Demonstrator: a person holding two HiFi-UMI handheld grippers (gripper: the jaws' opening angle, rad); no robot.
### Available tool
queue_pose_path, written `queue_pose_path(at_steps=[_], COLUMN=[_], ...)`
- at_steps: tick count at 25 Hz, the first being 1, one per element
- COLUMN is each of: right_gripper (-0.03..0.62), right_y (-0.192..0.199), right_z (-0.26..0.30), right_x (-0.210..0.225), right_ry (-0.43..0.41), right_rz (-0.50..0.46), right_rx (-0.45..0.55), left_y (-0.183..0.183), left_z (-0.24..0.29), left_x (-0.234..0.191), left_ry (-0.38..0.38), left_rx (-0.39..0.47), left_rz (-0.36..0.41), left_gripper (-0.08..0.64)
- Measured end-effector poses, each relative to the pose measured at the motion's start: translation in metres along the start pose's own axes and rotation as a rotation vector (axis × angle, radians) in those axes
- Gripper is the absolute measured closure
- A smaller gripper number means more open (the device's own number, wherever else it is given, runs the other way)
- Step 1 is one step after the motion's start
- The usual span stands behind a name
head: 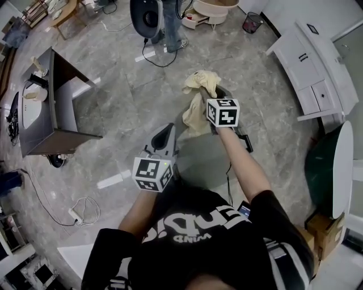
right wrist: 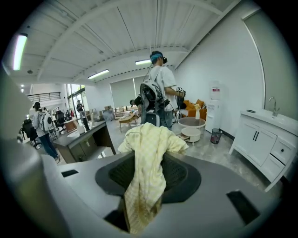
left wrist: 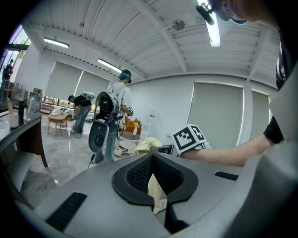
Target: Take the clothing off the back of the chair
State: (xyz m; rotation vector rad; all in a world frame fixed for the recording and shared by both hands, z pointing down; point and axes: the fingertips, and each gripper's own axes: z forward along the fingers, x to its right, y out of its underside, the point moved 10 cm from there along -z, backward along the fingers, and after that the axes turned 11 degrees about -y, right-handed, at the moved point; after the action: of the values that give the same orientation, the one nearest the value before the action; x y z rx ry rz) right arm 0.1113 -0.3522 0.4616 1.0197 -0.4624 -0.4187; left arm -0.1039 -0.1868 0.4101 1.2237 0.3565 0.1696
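Note:
A pale yellow garment (head: 198, 99) hangs bunched from my right gripper (head: 211, 107), which is shut on it and held up above the chair (head: 204, 163). In the right gripper view the checked cloth (right wrist: 146, 172) drapes through the jaws toward the camera. The chair's grey seat and a dark armrest (head: 245, 140) show below my right arm; its back is mostly hidden by the cloth and gripper. My left gripper (head: 168, 129) sits lower left, a little apart from the garment. A pale yellow strip (left wrist: 156, 190) shows in the slit between its jaws; whether it is pinched or seen beyond is unclear.
A dark desk (head: 54, 107) stands at the left. At the right are a white cabinet (head: 312, 62) and a cardboard box (head: 323, 233). A person (head: 170, 28) stands beyond the chair beside a round black device (head: 146, 17). A cable and plug (head: 82, 210) lie on the floor near left.

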Motion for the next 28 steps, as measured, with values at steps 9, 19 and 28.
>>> queue_pose_path(at_steps=[9,19,28], right_gripper=[0.439,0.439,0.439], right_y=[-0.050,-0.031,0.003], right_z=[-0.051,-0.139,-0.210], right_x=[-0.005,-0.038,-0.051], right_ry=[0.007,-0.010,-0.032], right_rz=[-0.052,-0.043,-0.015], right_rx=[0.103,0.191,0.235], left_y=[-0.007,-0.003,0.001], left_z=[-0.011,-0.030,-0.059], left_x=[0.015,0.026,0.058], left_ry=[0.020,0.046,0.006], left_rx=[0.037,0.042,0.056], left_rz=[0.000,0.013,0.024], left_gripper=[0.545,0.545,0.545])
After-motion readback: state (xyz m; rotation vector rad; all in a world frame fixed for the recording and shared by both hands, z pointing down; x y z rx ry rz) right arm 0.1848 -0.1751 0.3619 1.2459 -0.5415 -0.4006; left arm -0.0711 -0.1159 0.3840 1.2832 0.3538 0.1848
